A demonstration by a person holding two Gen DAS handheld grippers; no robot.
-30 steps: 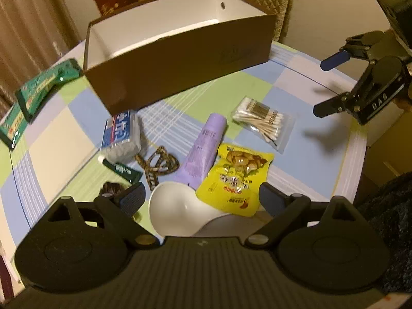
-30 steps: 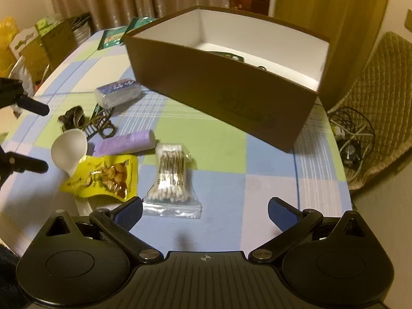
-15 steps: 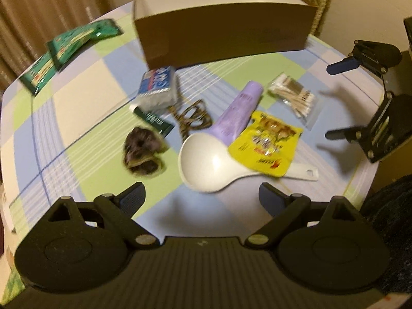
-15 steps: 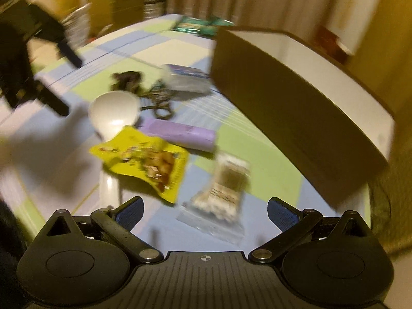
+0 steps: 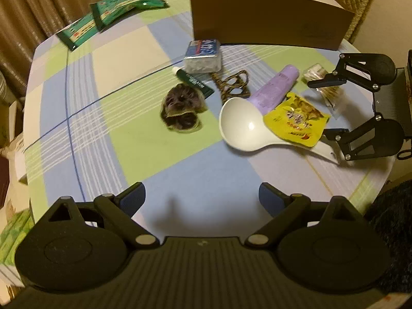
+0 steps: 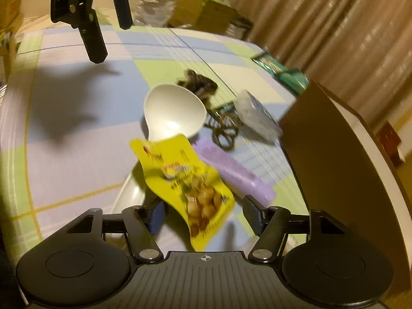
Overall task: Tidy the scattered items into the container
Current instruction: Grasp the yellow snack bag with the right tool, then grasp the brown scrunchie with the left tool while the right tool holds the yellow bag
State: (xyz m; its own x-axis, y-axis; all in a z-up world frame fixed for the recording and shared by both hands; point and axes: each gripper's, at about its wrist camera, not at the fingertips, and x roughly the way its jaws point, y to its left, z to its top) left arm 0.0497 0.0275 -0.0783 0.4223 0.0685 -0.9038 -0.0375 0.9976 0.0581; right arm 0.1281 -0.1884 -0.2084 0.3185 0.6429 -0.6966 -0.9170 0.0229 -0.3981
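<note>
Through my left wrist camera, my left gripper (image 5: 200,195) had pulled back from the clutter; its jaws gaped wide, holding nothing, well short of the white scoop (image 5: 244,126). Ahead to the right, my right gripper (image 5: 332,108) had dropped low beside the cotton swabs (image 5: 324,82).

My right wrist view alone showed those jaws wide open, empty, straddling the yellow snack pouch (image 6: 185,180); a half-second earlier they hung higher. The container (image 6: 342,159) stood to their right, so I judged a pickup imminent.

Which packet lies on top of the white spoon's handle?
The yellow snack pouch, printed with red lettering, covers the white spoon handle. The clear cotton swab bag and green packets lie apart.
</note>
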